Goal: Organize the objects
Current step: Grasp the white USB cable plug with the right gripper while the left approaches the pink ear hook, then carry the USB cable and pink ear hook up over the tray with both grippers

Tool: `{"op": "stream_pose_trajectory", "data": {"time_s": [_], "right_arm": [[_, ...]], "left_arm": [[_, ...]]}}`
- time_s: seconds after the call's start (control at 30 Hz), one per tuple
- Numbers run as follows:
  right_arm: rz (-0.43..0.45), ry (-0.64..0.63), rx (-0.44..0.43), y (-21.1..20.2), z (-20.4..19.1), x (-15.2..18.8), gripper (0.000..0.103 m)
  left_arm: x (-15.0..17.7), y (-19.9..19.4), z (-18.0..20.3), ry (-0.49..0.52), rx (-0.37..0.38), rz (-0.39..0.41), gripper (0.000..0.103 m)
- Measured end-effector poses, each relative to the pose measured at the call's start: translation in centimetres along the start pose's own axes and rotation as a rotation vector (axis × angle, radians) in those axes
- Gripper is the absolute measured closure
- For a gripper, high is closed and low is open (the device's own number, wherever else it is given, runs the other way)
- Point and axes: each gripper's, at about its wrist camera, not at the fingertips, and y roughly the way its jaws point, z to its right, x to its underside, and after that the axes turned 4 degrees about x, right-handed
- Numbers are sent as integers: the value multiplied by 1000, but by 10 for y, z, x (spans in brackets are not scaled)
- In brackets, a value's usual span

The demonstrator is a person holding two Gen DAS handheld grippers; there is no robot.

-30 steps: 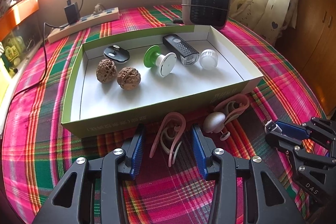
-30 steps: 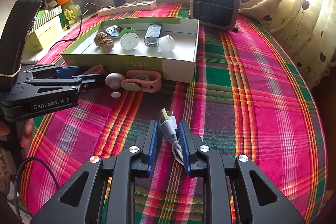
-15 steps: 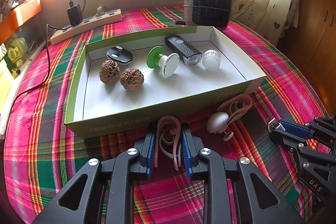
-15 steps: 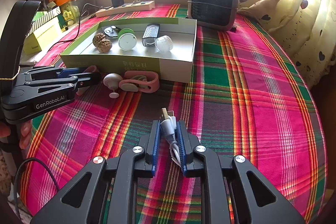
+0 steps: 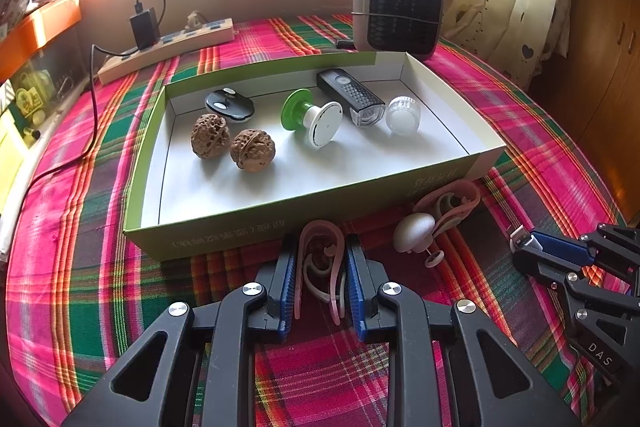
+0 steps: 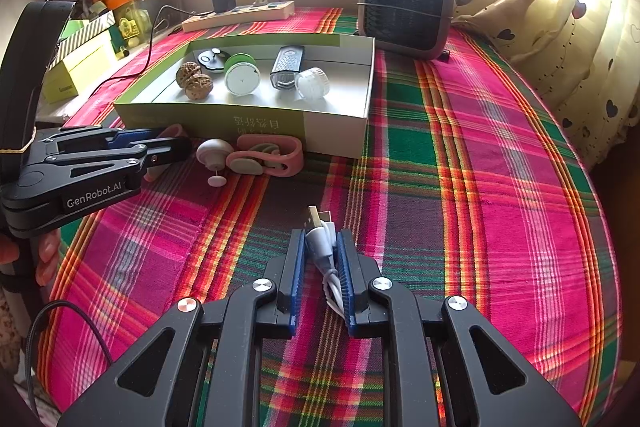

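Left claw (image 5: 320,281) grips a pink clip (image 5: 320,267); right claw (image 6: 320,267) grips a white cable (image 6: 325,247). Both rest on the tabletop (image 6: 480,187); lifting into the box (image 5: 280,219) likely comes next.

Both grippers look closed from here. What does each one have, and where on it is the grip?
Left gripper: shut on the pink ear hook, pads squeezing its looped sides. Right gripper: shut on the white USB cable, just behind the plug.

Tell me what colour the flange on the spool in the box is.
Green flange, white face, on the spool; clearest in the left wrist view.
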Motion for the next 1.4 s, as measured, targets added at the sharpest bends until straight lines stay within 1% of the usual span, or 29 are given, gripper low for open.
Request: {"op": "stream_pose_trajectory", "data": {"time_s": [0.4, 0.87, 1.17, 1.2, 1.27, 1.4], "right_arm": [[-1, 10, 3, 0, 1, 1, 86], [8, 39, -29, -3, 2, 1, 87], [23, 53, -53, -8, 1, -1, 87], [26, 55, -54, -9, 2, -2, 87], [32, 61, -60, -10, 3, -2, 91], [38, 65, -59, -11, 2, -4, 91]], "left_arm": [[3, -2, 4, 9, 11, 2, 82], [6, -12, 8, 10, 7, 26, 82], [6, -19, 4, -7, 10, 36, 82], [6, -20, 4, -10, 11, 38, 82], [5, -22, 2, -15, 11, 41, 82], [5, -24, 1, -24, 12, 43, 82]]}}
